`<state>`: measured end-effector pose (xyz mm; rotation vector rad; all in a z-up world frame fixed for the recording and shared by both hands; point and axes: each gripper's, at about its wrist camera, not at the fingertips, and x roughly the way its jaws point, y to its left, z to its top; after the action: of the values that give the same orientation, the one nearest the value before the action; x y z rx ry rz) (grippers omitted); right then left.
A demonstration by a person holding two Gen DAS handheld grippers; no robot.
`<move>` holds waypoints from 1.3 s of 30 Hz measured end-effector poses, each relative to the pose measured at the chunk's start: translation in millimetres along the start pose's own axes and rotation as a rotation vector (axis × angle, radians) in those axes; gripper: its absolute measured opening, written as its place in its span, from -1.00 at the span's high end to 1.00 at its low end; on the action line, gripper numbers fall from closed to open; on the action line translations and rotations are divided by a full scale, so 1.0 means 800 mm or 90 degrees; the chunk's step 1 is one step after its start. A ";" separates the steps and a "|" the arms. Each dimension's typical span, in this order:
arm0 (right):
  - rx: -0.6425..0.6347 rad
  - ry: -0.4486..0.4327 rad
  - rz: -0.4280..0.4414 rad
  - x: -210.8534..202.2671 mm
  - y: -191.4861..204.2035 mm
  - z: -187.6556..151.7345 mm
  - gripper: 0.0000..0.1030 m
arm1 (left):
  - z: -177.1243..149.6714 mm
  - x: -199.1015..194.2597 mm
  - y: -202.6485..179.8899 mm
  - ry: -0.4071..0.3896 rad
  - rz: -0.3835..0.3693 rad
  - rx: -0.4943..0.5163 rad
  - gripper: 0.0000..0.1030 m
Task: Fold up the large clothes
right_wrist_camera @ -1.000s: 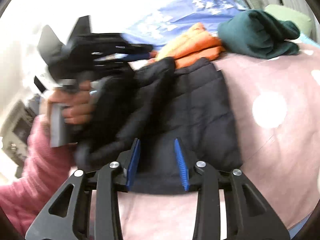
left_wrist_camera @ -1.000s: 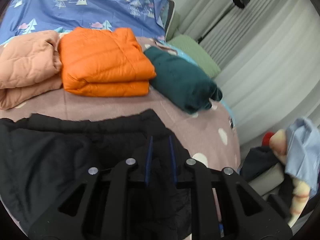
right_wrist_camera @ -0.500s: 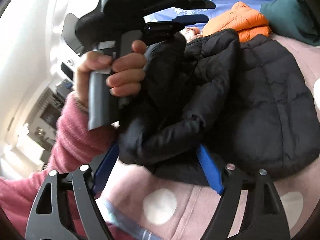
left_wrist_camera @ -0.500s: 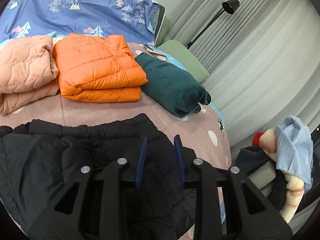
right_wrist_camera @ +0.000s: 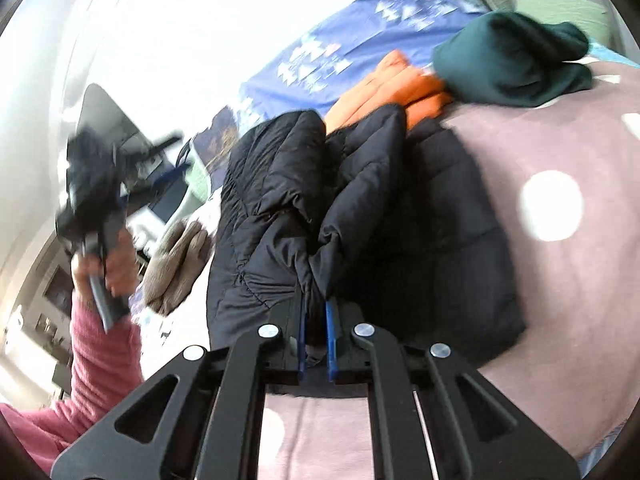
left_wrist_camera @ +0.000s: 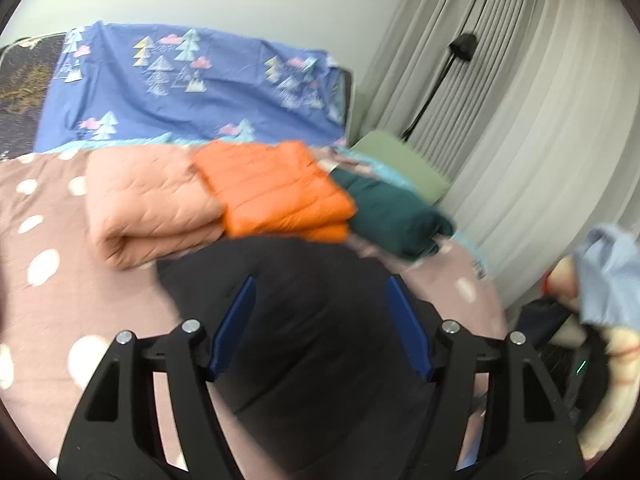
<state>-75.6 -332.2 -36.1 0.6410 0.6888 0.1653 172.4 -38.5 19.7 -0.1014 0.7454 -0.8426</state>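
A black puffer jacket (left_wrist_camera: 320, 320) lies on the pink dotted bedsheet (left_wrist_camera: 48, 300). My left gripper (left_wrist_camera: 320, 320) is open and empty above it, its blue pads wide apart. In the right wrist view the jacket (right_wrist_camera: 420, 220) is partly lifted into a fold. My right gripper (right_wrist_camera: 315, 324) is shut on the jacket's edge, pinching the fabric between its blue pads. The left gripper (right_wrist_camera: 104, 176) shows blurred at the left of that view, held by a hand in a pink sleeve, clear of the jacket.
Folded clothes lie at the back of the bed: a peach quilted one (left_wrist_camera: 152, 208), an orange puffer (left_wrist_camera: 276, 192) and a dark green one (left_wrist_camera: 392, 216). A blue tree-print sheet (left_wrist_camera: 192, 92) covers the headboard. Curtains (left_wrist_camera: 540, 120) and a floor lamp (left_wrist_camera: 460, 48) stand right.
My left gripper opened, let go of the jacket and pulled up and away. My right gripper closed on the jacket's edge, having been open around it.
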 end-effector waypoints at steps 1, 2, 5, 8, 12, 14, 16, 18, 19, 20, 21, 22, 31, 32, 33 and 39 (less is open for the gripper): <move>0.008 -0.002 -0.005 -0.006 -0.002 -0.005 0.85 | -0.008 0.007 0.001 0.014 -0.001 0.002 -0.32; 0.016 -0.003 -0.011 -0.004 -0.009 -0.003 0.85 | -0.014 0.014 0.001 0.027 -0.006 0.002 -0.31; 0.036 -0.004 -0.018 -0.002 -0.028 -0.010 0.85 | -0.034 0.062 -0.014 0.098 -0.015 0.026 0.12; 0.029 -0.005 -0.041 -0.010 -0.028 -0.016 0.84 | -0.044 0.114 -0.032 0.135 0.012 0.059 0.15; 0.031 -0.013 -0.092 -0.029 -0.042 -0.025 0.33 | -0.043 0.159 -0.058 0.160 -0.027 0.072 0.15; 0.038 -0.031 -0.104 -0.041 -0.048 -0.026 0.10 | -0.047 0.173 -0.073 0.165 -0.007 0.100 0.14; 0.042 -0.051 -0.088 -0.055 -0.049 -0.025 0.09 | -0.052 0.186 -0.084 0.170 0.023 0.126 0.12; 0.021 -0.063 -0.073 -0.063 -0.038 -0.023 0.01 | -0.058 0.193 -0.091 0.172 0.030 0.143 0.12; 0.003 -0.062 -0.078 -0.062 -0.031 -0.022 -0.04 | -0.059 0.195 -0.092 0.171 0.031 0.145 0.12; -0.020 -0.058 -0.088 -0.053 -0.023 -0.024 -0.07 | -0.059 0.194 -0.089 0.171 0.030 0.146 0.12; -0.033 -0.052 -0.105 -0.041 -0.019 -0.021 -0.07 | -0.061 0.194 -0.088 0.172 0.030 0.145 0.12; -0.042 -0.040 -0.145 -0.028 -0.019 -0.024 -0.02 | -0.063 0.196 -0.088 0.172 0.030 0.144 0.11; -0.010 0.021 -0.302 0.003 -0.052 -0.038 0.43 | -0.089 0.224 -0.117 0.155 0.100 0.248 0.04; -0.012 0.015 -0.310 -0.002 -0.050 -0.036 0.40 | -0.090 0.227 -0.119 0.156 0.103 0.250 0.04; -0.012 0.004 -0.310 -0.012 -0.048 -0.033 0.40 | -0.090 0.229 -0.118 0.159 0.102 0.247 0.04; -0.120 -0.085 -0.225 -0.040 0.011 -0.022 0.40 | -0.087 0.232 -0.113 0.170 0.092 0.236 0.03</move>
<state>-110.9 -327.2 -24.2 0.3396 0.6377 -0.1384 150.4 -217.0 -103.2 0.3987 0.8229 -0.8516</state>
